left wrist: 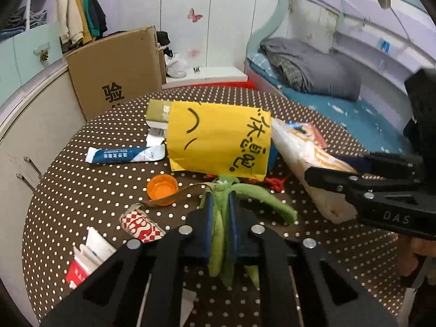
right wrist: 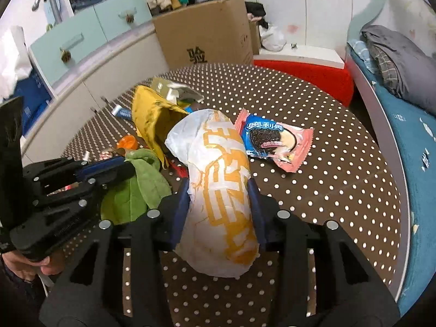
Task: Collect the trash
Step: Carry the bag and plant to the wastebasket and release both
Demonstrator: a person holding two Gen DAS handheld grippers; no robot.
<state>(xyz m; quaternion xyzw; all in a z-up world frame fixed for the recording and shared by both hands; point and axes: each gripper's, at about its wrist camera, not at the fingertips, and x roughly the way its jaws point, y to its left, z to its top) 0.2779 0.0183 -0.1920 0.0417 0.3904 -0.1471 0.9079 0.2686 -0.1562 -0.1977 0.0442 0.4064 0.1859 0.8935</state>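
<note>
Green cloth (left wrist: 222,226) hides between left fingers (left wrist: 209,226); its lower end blurs.

Both wrist views face close across the dotted table (left wrist: 81,185), sharing it.

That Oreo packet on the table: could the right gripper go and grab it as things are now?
Probably not yet. The right gripper is already shut on the white wrapper. The Oreo packet lies uncovered just ahead to its right, so the path looks free once the wrapper is dropped.
</note>
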